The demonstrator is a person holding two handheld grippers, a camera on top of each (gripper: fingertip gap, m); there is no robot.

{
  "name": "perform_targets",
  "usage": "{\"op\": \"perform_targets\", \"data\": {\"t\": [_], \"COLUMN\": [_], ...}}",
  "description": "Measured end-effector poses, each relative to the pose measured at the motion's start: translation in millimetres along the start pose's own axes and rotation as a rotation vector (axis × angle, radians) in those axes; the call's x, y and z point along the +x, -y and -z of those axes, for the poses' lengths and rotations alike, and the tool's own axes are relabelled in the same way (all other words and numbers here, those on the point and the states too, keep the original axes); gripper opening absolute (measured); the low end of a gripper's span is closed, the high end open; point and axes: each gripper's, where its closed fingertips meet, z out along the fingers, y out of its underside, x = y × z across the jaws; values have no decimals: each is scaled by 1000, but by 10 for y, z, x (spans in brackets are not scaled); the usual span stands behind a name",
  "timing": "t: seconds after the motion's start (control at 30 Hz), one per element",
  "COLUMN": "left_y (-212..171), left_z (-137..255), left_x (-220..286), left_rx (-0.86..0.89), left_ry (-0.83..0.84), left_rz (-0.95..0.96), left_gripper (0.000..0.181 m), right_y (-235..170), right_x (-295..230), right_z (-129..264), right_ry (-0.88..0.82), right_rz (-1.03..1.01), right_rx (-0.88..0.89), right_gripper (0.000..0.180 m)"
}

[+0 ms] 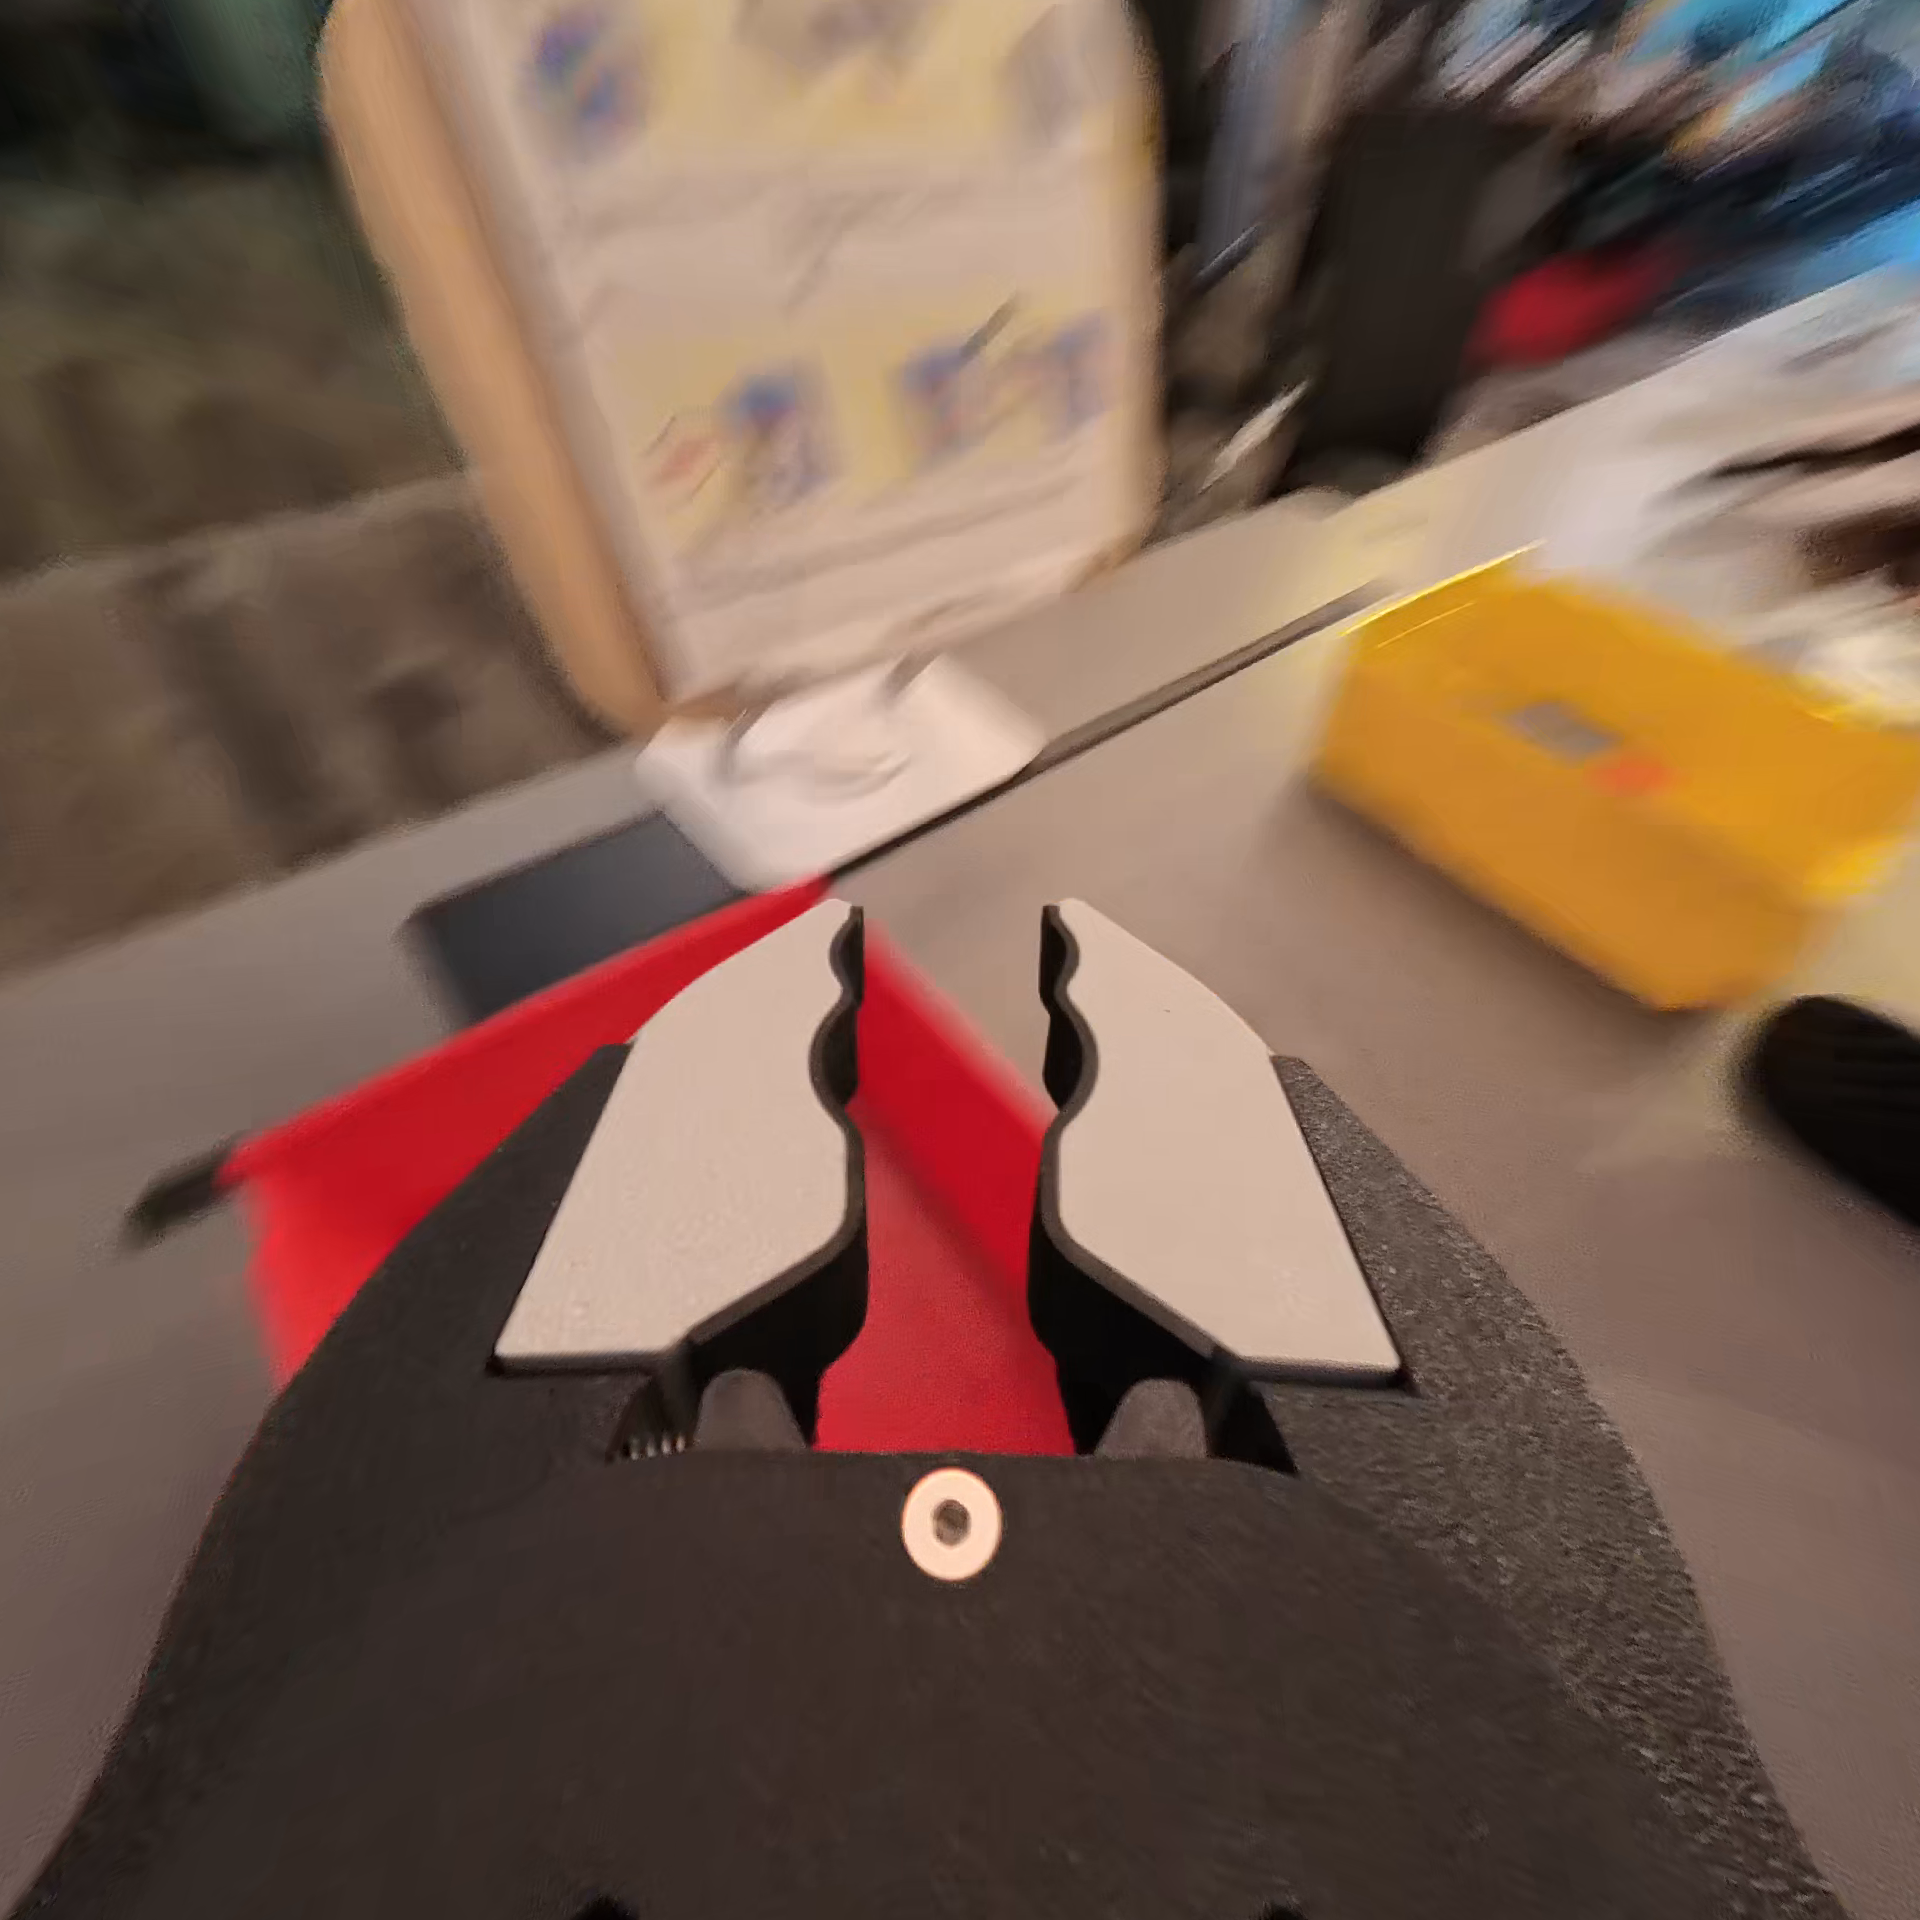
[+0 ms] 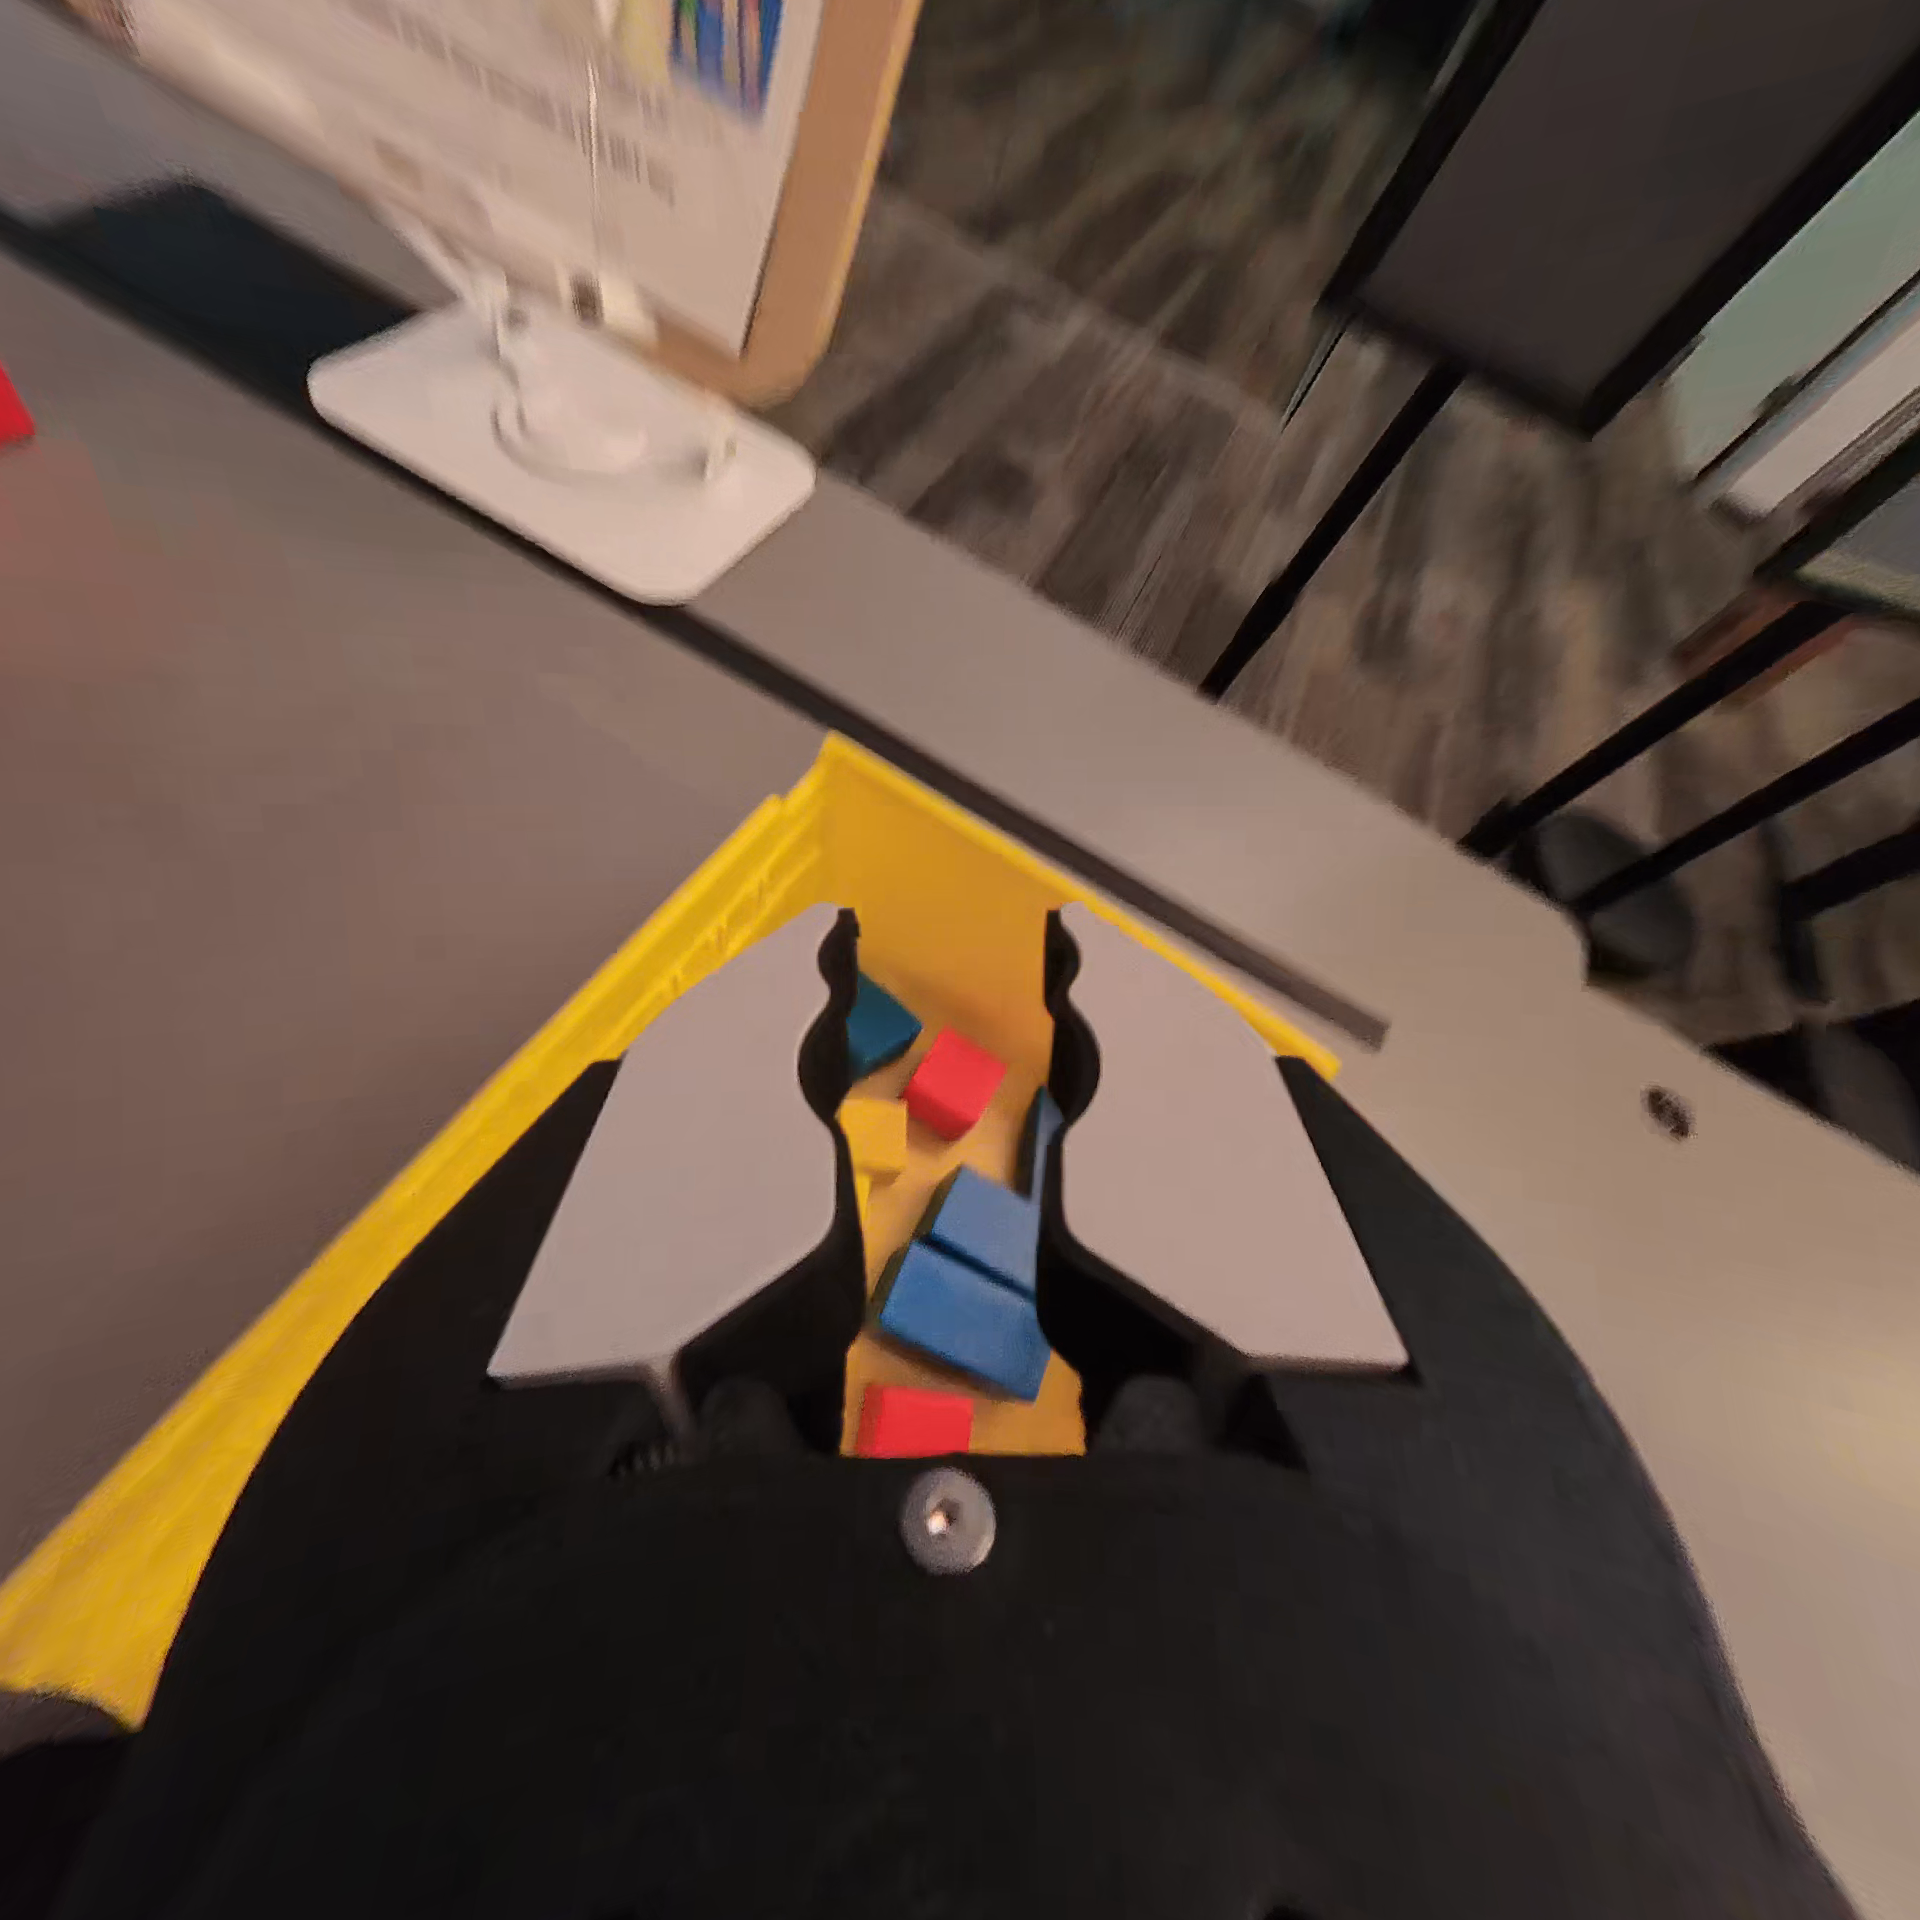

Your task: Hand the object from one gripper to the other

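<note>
Right now both my grippers stand released and empty, the left gripper (image 1: 951,914) over a red bin (image 1: 940,1278), the right gripper (image 2: 951,920) over coloured blocks (image 2: 961,1314) inside a yellow bin (image 2: 925,883) below my jaws

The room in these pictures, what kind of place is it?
Probably an office or lab workspace. A grey table holds a standing sign on a white base and a yellow bin of coloured blocks, with carpet beyond the table.

Grey tabletop (image 2: 312,831) with a dark seam (image 2: 1039,831). Printed sign on white stand (image 2: 561,457) at table edge. Mottled grey-brown carpet (image 2: 1091,364) beyond; black furniture legs (image 2: 1340,509). Views motion-blurred.
</note>
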Motion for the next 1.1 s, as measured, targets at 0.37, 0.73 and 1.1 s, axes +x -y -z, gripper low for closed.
{"op": "perform_targets", "data": {"t": [0.37, 0.73, 1.1], "left_y": [-1543, -1956, -2135], "left_z": [-440, -564, -643], "left_x": [-889, -1003, -1069], "left_rx": [-731, -831, -883], "left_ry": [383, 413, 437], "left_rz": [131, 319, 291], "left_gripper": [34, 43, 38], "right_y": [380, 284, 255], "right_x": [-172, -98, -61], "right_z": [154, 115, 124], "right_ry": [-25, -43, -48], "right_rz": [78, 47, 43], "right_rx": [132, 80, 74], "right_gripper": [35, 35, 35]}}
